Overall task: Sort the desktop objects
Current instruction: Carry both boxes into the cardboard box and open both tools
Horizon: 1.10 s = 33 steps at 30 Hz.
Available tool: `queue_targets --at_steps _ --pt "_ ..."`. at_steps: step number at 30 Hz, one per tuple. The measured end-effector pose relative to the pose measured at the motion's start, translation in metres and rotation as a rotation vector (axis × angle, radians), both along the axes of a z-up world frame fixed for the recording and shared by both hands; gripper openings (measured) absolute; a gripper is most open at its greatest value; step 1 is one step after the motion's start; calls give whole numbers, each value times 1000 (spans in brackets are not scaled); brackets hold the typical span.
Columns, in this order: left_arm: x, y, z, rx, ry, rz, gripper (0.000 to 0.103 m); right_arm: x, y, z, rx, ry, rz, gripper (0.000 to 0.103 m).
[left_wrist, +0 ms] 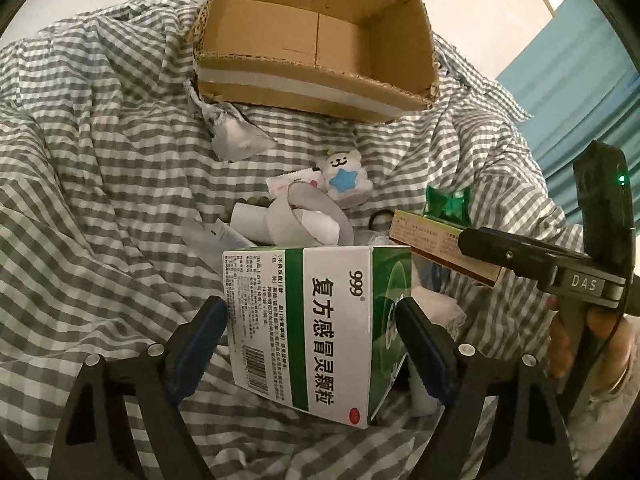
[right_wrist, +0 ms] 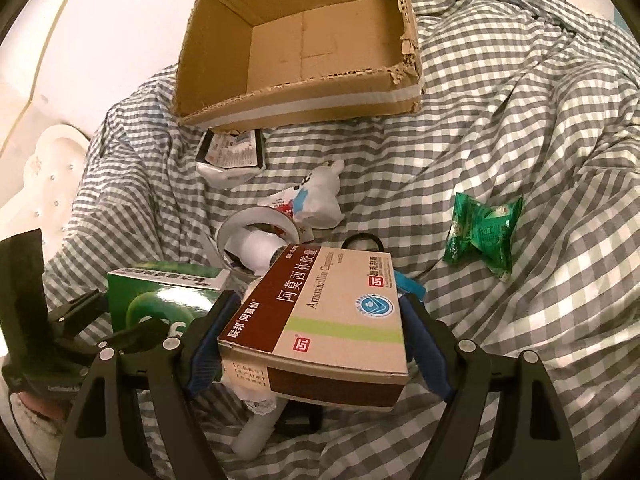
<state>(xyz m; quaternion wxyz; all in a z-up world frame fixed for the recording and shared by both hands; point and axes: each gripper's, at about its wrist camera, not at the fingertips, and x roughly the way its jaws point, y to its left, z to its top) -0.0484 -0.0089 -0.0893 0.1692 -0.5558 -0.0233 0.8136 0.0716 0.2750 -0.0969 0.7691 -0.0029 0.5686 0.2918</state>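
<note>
My left gripper (left_wrist: 312, 320) is shut on a green and white 999 medicine box (left_wrist: 320, 320), held above the checked cloth; the box also shows in the right wrist view (right_wrist: 160, 304). My right gripper (right_wrist: 312, 336) is shut on a tan and brown amoxicillin box (right_wrist: 332, 320), which also shows in the left wrist view (left_wrist: 440, 244). An open cardboard box (left_wrist: 320, 40) stands empty at the back, also in the right wrist view (right_wrist: 300, 48). A pile of small items lies between: a tape roll (right_wrist: 256, 224), a white plush toy (left_wrist: 348, 176) and a green packet (right_wrist: 484, 232).
Grey and white checked cloth (left_wrist: 100, 160) covers the surface in folds. A silver foil pack (left_wrist: 236, 136) lies by the carton's left corner. A black hair tie (right_wrist: 364, 242) lies near the pile. A blue wall (left_wrist: 580, 80) is at the right.
</note>
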Motion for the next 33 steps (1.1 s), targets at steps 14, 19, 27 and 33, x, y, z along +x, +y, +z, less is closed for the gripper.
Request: queue_targets --at_steps 14,19,27,33 --pt "-29 12 69 56 156 -65 85 4 11 67 50 -135 -1 79" --pt "-74 13 101 34 240 -44 85 28 22 103 53 -206 4 79" --pt "-156 22 130 -52 344 -45 85 100 53 136 -25 -346 0 79" --pt "-219 31 106 -102 340 -45 85 166 74 106 -71 -350 -23 80"
